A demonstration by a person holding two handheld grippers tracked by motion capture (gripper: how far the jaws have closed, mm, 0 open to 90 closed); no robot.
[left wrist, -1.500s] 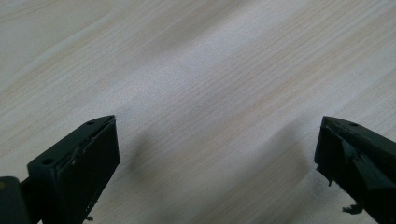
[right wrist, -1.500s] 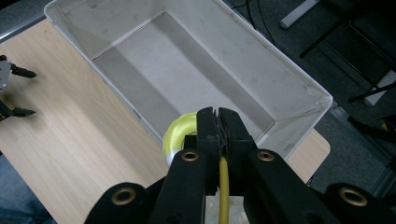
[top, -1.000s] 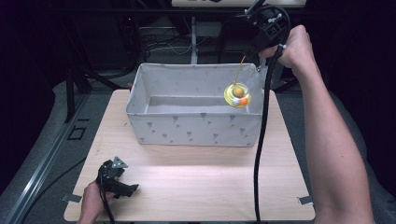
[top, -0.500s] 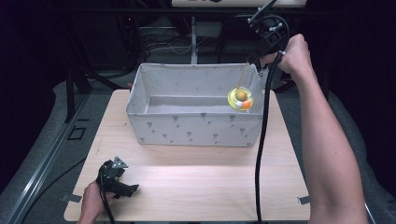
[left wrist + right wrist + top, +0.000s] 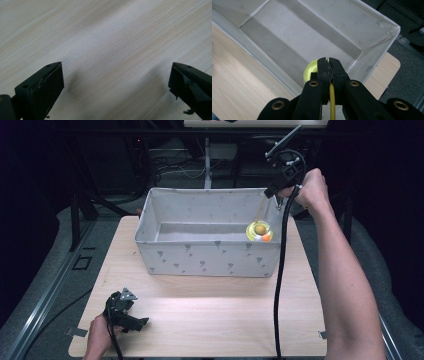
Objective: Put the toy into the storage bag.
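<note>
Fabric bin (image 5: 210, 260): interior floor bare left of the hanging yellow toy (image 5: 259, 230); upright walls bar level entry. Counter (image 5: 210, 315) in front of bin: open.

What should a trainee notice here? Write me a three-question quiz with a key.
1. True or false: the left gripper is clamped on something.
2. Where does the yellow toy hang? A) over the bare table; B) at the right end of the grey bin; C) beside the left gripper.
3. What part of the toy does the right gripper pinch?

Key
1. False: its jaws stand wide apart over bare wood.
2. B.
3. The thin yellow stem, which runs up between the shut jaws.
</note>
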